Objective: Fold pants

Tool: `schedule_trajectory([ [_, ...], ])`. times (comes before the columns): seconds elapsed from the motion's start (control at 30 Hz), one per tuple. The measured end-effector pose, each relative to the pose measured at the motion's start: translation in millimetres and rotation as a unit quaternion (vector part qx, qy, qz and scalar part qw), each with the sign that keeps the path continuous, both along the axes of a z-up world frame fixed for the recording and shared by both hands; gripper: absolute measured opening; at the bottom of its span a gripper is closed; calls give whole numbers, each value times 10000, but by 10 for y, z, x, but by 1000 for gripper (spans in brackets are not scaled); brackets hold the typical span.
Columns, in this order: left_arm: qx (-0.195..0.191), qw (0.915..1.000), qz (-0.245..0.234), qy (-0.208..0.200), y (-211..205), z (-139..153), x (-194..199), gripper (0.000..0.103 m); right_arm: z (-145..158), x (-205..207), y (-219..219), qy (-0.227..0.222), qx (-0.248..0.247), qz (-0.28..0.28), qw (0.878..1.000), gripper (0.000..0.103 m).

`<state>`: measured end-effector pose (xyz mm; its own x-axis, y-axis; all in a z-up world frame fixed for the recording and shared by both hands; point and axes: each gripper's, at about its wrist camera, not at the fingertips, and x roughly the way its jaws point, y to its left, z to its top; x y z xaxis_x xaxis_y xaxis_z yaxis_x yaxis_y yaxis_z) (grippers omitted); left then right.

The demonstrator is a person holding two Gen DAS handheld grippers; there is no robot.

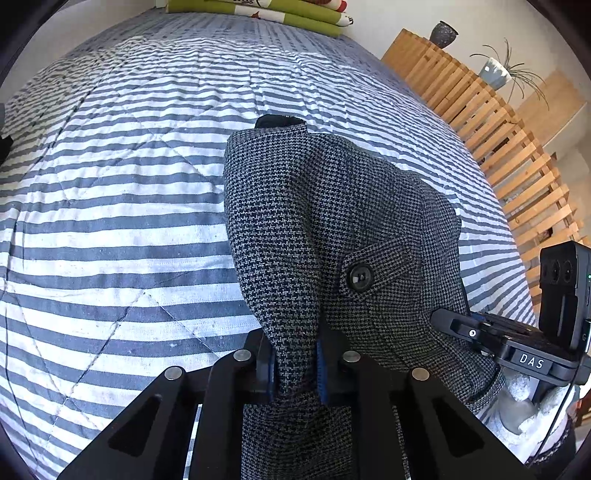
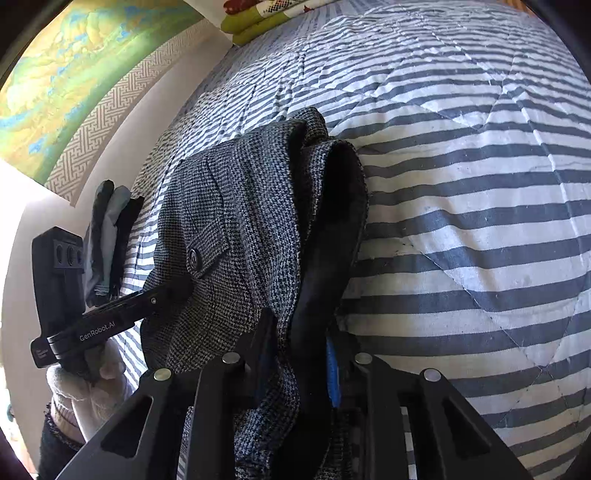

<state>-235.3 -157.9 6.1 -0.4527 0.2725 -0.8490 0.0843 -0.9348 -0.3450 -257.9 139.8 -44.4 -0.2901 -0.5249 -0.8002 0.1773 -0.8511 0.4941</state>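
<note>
Grey houndstooth pants (image 1: pixel 314 229) hang bunched above the striped bed, with a buttoned pocket flap (image 1: pixel 360 277) showing. My left gripper (image 1: pixel 295 369) is shut on a fold of this cloth between its blue pads (image 1: pixel 322 369). In the right wrist view the same pants (image 2: pixel 240 229) drape over my right gripper (image 2: pixel 299 373), which is shut on the cloth with the dark lining (image 2: pixel 325 258) turned outward. The right gripper (image 1: pixel 461 326) appears at the right of the left view, its tip against the cloth. The left gripper (image 2: pixel 162 299) reaches into the pants from the left of the right view.
A blue-and-white striped quilt (image 1: pixel 129 184) covers the bed under both grippers. Green patterned pillows (image 1: pixel 277 11) lie at its far end. A wooden slatted rack (image 1: pixel 498 140) with vases stands at the right. Folded dark garments (image 2: pixel 107 240) lie by the wall; a gloved hand (image 2: pixel 92 387) holds the left gripper.
</note>
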Motion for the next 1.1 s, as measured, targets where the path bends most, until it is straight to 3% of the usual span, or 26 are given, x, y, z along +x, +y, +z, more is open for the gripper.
schedule_trajectory([
  [0.3, -144, 9990, -18, 413, -166, 491, 437, 12, 460, 288, -209, 458, 112, -17, 9989, 18],
  [0.5, -208, 9967, 315, 721, -644, 923, 869, 12, 824, 523, -626, 796, 36, 255, 9965, 18],
  [0.7, -441, 9892, 845, 1111, -1528, 1487, 1310, 12, 1271, 713, -1421, 1312, -90, 707, 9888, 18],
  [0.87, -784, 9768, 1425, 1394, -2415, 1959, 1592, 12, 1621, 680, -2283, 1604, -430, 1010, 9809, 18],
  [1.1, -1187, 9591, 2093, 1492, -3612, 2224, 1695, 12, 1894, 579, -3599, 1972, -711, 1311, 9690, 18],
])
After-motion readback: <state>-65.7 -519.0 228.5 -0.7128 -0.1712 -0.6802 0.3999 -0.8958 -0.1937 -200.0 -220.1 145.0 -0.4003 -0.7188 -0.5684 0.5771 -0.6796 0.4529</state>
